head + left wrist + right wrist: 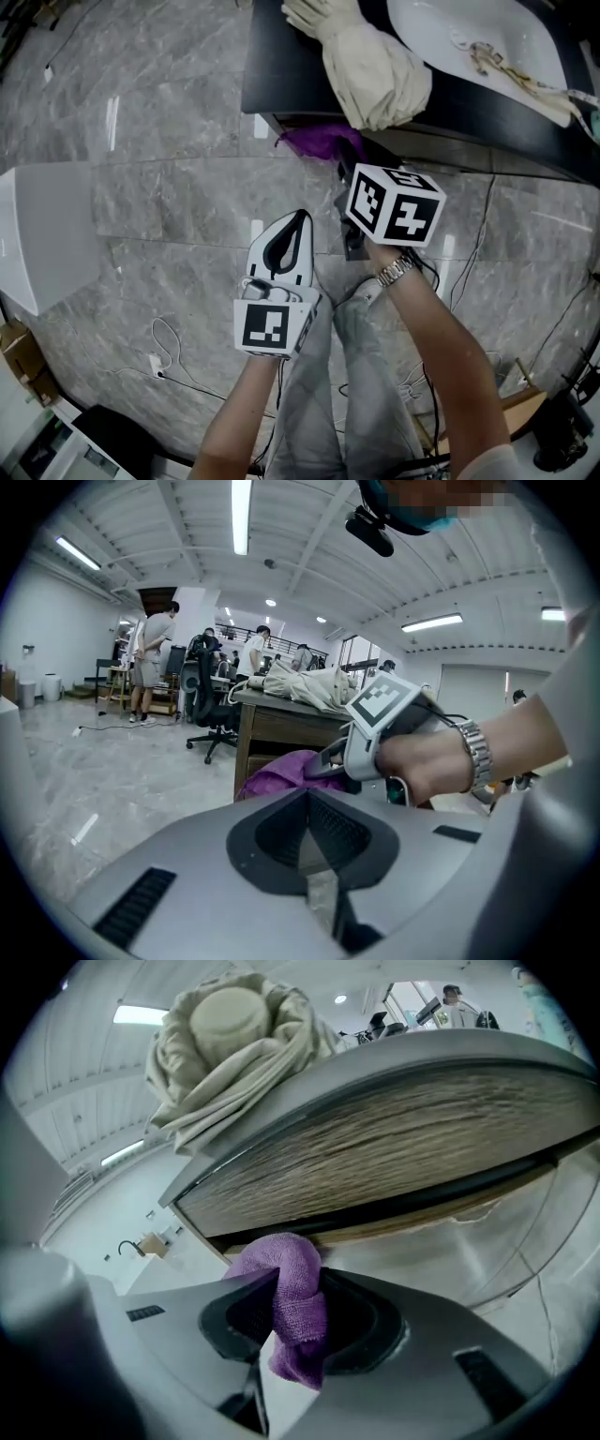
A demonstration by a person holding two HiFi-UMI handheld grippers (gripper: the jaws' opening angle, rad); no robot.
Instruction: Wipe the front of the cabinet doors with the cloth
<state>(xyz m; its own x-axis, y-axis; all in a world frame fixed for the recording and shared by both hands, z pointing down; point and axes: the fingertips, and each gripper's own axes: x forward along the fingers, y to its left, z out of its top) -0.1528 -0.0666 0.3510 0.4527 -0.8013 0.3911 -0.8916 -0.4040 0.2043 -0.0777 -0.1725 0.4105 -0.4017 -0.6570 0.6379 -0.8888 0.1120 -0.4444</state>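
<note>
We see the right gripper (298, 1330) clamped on the purple cloth (281, 1265), whose bunched end lies just ahead of its jaws at the lower edge of the wood-grain cabinet front (403, 1147); contact we cannot confirm. The left gripper (314, 850), jaws together on nothing, points towards the right one. In the head view the dark countertop (281, 66) hides the cabinet front.

Cloth (298, 1302): purple, fine looped weave, bunched into a wad.
Cloth hold: pinched between the jaws of the right gripper (286, 1335), one end hanging below them.
Cloth position: at the lower edge of the cabinet front (394, 1147); contact not confirmed.
Cabinet front: wood-grain, closed.
</note>
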